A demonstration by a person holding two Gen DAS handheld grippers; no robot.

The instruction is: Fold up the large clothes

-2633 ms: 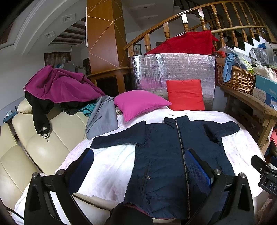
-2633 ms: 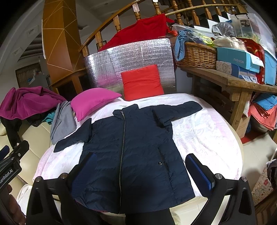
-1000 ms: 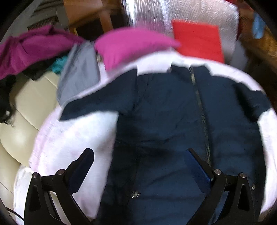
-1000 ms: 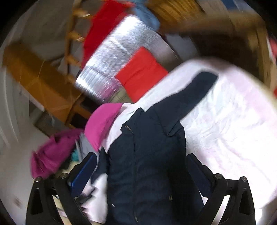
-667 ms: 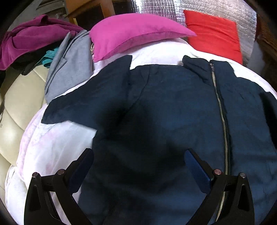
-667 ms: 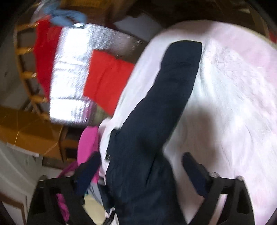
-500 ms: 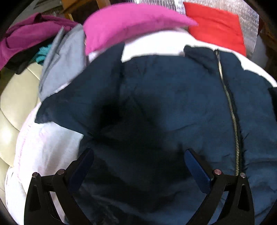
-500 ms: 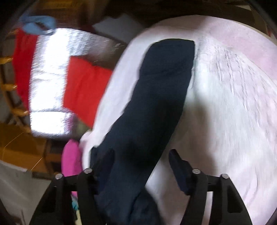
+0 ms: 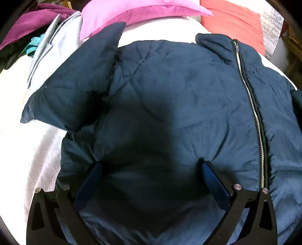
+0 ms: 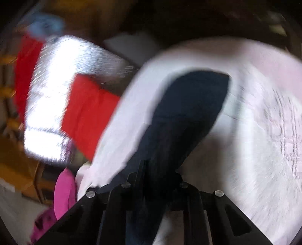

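A navy quilted jacket (image 9: 169, 98) lies zipped, front up, on a round table with a white cover (image 9: 41, 150). Its left sleeve (image 9: 75, 83) points toward the pink pillow. My left gripper (image 9: 151, 169) is open, both fingertips pressed down on the jacket's left chest. In the blurred right wrist view, my right gripper (image 10: 156, 169) is shut on the jacket's right sleeve (image 10: 188, 109), which stretches away over the white cover (image 10: 254, 132).
A pink pillow (image 9: 132, 13) and a red pillow (image 9: 232, 22) lie behind the jacket. A grey garment (image 9: 49, 49) and a purple one (image 9: 28, 26) lie at the left. A silver foil panel (image 10: 56, 94) stands behind the red pillow (image 10: 88, 111).
Both grippers came down from above the table onto the jacket. The left one now presses on the chest, still open. The right one closed on the right sleeve.
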